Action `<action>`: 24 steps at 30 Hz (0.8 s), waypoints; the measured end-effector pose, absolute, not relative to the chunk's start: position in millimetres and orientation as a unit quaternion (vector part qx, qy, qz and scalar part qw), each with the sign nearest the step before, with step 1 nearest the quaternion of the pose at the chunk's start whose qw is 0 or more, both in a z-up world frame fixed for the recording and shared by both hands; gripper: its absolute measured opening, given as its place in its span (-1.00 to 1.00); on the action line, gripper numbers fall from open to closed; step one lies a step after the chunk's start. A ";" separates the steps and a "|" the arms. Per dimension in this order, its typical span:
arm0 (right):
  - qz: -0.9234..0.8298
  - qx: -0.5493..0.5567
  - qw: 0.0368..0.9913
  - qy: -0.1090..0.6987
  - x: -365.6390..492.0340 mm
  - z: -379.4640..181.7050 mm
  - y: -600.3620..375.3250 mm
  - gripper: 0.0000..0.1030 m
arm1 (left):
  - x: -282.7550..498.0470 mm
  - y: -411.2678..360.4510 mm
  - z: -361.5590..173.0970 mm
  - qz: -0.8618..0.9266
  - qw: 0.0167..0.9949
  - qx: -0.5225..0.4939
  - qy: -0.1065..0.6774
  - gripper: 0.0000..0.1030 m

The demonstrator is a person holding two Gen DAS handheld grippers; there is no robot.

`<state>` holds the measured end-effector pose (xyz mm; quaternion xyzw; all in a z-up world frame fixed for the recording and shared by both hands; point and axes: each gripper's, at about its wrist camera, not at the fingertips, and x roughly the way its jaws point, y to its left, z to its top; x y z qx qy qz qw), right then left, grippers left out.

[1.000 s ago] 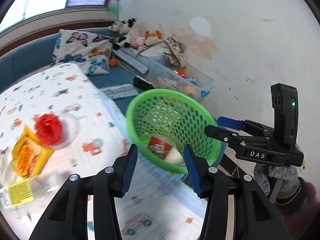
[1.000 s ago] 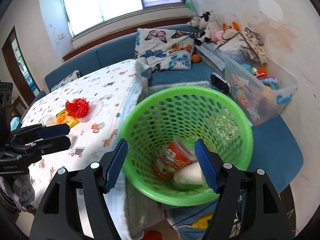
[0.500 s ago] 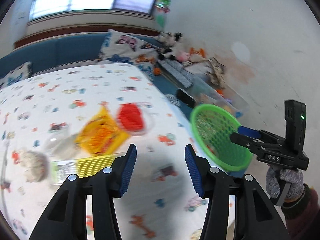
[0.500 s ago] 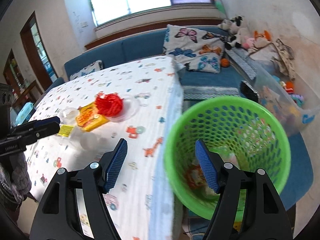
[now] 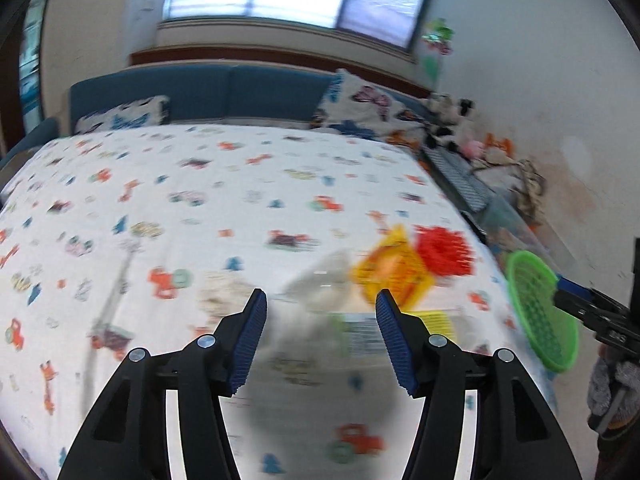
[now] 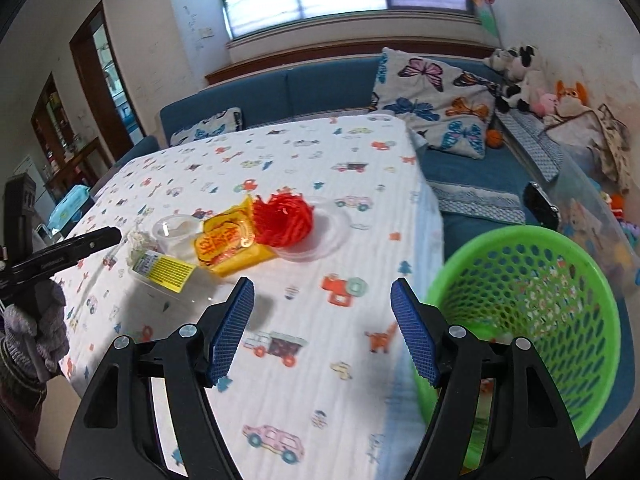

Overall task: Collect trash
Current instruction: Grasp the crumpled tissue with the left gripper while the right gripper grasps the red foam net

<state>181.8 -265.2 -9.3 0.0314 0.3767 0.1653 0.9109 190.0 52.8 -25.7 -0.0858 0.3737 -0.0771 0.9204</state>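
Observation:
A green mesh basket [image 6: 532,304] stands off the table's right edge; it also shows in the left wrist view [image 5: 540,312]. On the table lie a yellow wrapper [image 6: 230,242], a red frilly ball [image 6: 284,220] on a clear plastic lid [image 6: 324,236], a clear cup [image 6: 176,234] and a clear box with a yellow label [image 6: 164,270]. The left wrist view is blurred; the wrapper [image 5: 390,272] and red ball [image 5: 442,250] lie just beyond my left gripper [image 5: 320,316], which is open and empty. My right gripper [image 6: 322,316] is open and empty above the table's near edge.
The table [image 6: 360,160] has a white cloth with cartoon vehicles. A blue sofa [image 6: 320,84] with butterfly cushions runs behind it. Soft toys [image 6: 516,76] and a clear toy bin [image 6: 592,208] stand by the right wall.
Both grippers have swung left, away from the basket, toward the trash on the table. The basket has slid to the right edge of both views.

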 end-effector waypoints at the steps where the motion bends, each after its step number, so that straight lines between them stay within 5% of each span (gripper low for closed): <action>1: 0.167 0.031 0.910 0.377 183.1 -9.6 -262.9 0.38 | 192.2 57.9 -29.0 -0.070 0.920 -0.088 0.376 0.10; 8: 0.182 0.021 0.905 0.384 195.3 -12.3 -242.3 0.38 | 206.0 82.2 -51.9 -0.037 0.913 -0.092 0.396 0.26; 24: 0.194 0.022 0.895 0.401 229.8 -25.4 -218.9 0.38 | 226.5 93.0 -73.4 -0.049 0.901 -0.108 0.418 0.17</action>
